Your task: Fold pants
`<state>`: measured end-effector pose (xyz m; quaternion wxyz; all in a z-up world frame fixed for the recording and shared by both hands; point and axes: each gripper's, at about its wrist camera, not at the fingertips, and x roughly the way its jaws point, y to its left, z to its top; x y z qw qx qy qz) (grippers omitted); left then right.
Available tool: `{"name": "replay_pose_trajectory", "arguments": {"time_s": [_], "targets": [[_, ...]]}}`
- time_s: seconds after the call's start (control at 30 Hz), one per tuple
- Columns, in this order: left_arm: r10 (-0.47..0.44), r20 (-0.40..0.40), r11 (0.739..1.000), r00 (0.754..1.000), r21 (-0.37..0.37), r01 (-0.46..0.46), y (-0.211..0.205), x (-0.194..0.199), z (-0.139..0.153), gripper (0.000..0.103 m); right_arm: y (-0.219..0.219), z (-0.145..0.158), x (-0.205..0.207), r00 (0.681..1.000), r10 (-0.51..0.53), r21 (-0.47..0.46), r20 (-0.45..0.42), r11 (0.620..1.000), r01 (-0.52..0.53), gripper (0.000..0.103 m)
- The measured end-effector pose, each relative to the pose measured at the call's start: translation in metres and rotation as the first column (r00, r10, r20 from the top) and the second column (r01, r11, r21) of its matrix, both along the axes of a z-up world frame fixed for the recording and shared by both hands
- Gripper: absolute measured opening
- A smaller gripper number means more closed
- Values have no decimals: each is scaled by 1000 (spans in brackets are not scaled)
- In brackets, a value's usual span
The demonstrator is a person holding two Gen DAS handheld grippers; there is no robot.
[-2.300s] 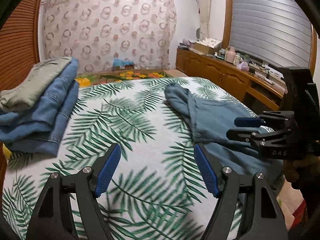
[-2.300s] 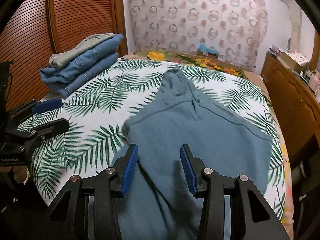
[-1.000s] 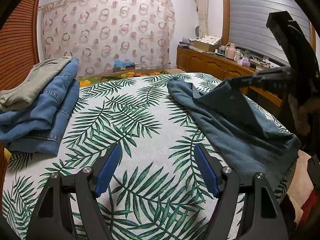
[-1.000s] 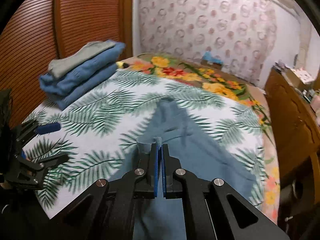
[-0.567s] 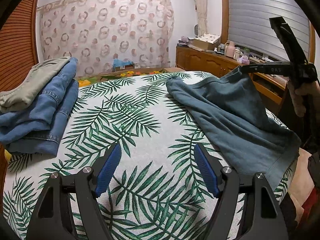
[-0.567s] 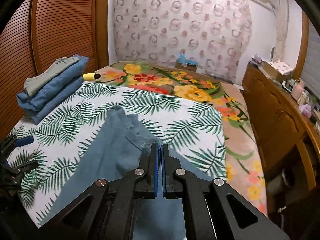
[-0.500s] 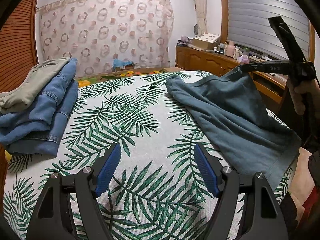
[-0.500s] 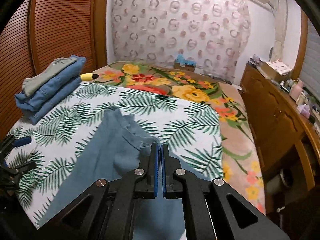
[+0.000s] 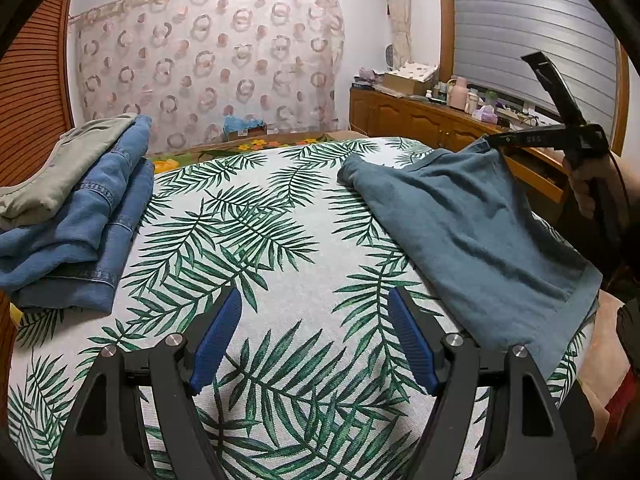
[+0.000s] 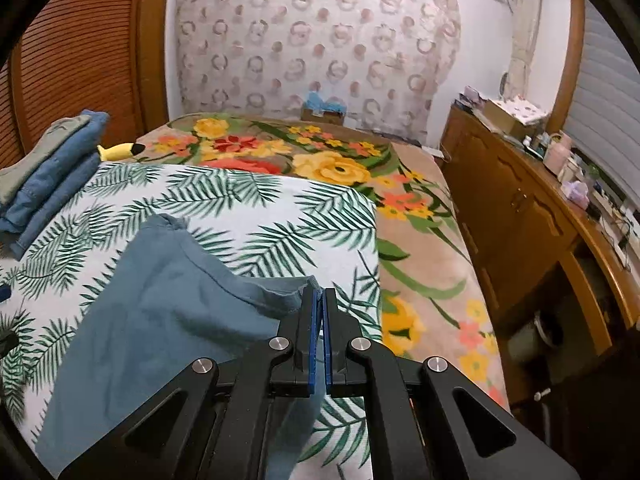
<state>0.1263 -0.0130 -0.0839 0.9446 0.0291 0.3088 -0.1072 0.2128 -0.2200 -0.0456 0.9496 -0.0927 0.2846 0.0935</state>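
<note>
left wrist: left gripper [image 9: 314,338] spread wide, grasping nothing, over palm-leaf print bedspread [image 9: 248,240] | teal-blue cotton pants [image 9: 460,216] at 2 o'clock, corner lifted by right gripper [image 9: 494,140] | folded denim stack [image 9: 76,208] at 10 o'clock | right wrist: right gripper [image 10: 319,310] clenched on pants [image 10: 160,304] edge, cloth trailing to 9 o'clock

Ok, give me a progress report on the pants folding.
Done: a stack of folded clothes sits at the bed's left side. In hand: the right gripper is shut on an edge of the teal pants, lifting it off the bedspread. The left gripper is open and empty. Left: these pants show no finished fold.
</note>
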Motion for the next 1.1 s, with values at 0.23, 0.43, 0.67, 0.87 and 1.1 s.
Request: {"name": "replay_pose_trajectory", "arguments": {"time_s": [0.23,0.43,0.67,0.87,1.1], "targets": [[-21,-12,1000,1000,5,21,-8,2,4,76,-13,0,10,999,-39,11,-4,999,39,2],[-79,-1,997,997,14,79,-29,0,14,76,-26,-6,14,995,-95,29,-14,995,95,6],[-138,-25,990,990,-9,138,-50,1,18,76,-33,-11,5,998,-57,85,-36,995,60,18],[-170,-61,985,984,-5,170,-67,12,13,76,-31,-21,3,999,0,109,-51,994,6,37],[-182,-93,983,979,-10,182,-77,28,5,76,-42,-33,28,994,-17,132,-108,991,32,37]]}}
